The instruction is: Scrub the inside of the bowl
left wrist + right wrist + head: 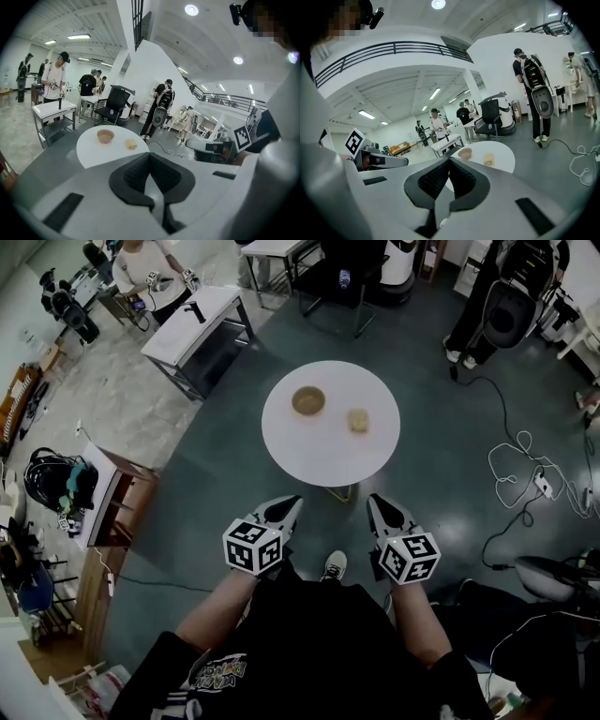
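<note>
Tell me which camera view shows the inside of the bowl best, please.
The head view: it looks down into the bowl on the round table. Both gripper views show it small, from the side; the inside is hardly visible.

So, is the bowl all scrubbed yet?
Not yet, nothing looks done. The bowl and a yellowish pad, likely the sponge, sit apart on the round table. The left gripper and right gripper are both shut, empty, and short of the table. Left to do: grab the pad, then scrub the bowl.
</note>
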`<action>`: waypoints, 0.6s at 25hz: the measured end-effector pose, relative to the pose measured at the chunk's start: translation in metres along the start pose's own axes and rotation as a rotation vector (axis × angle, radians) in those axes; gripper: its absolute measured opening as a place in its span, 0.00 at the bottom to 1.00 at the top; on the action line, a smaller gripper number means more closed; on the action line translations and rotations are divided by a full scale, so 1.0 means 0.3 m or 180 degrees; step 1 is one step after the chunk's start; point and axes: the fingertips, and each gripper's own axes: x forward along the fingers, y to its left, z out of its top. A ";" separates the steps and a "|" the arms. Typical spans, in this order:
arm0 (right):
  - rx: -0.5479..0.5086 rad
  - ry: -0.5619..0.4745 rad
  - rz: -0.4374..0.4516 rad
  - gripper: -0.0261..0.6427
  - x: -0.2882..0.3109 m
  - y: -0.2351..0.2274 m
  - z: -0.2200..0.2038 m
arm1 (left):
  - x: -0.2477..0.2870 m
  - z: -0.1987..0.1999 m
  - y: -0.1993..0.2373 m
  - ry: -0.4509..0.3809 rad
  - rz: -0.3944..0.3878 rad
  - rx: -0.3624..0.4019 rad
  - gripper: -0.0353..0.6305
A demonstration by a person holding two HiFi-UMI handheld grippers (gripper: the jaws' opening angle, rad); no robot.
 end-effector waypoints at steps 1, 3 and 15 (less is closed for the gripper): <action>0.0014 -0.0014 -0.0047 0.07 0.010 -0.004 0.005 | 0.007 0.011 0.013 0.0011 -0.0032 0.0011 0.06; 0.0048 -0.0045 -0.0140 0.07 0.035 -0.007 0.015 | 0.018 0.030 0.046 0.0043 -0.0097 0.0041 0.06; 0.0202 -0.0140 -0.0569 0.07 0.257 0.097 0.052 | 0.028 0.141 0.333 0.0241 -0.0428 0.0114 0.06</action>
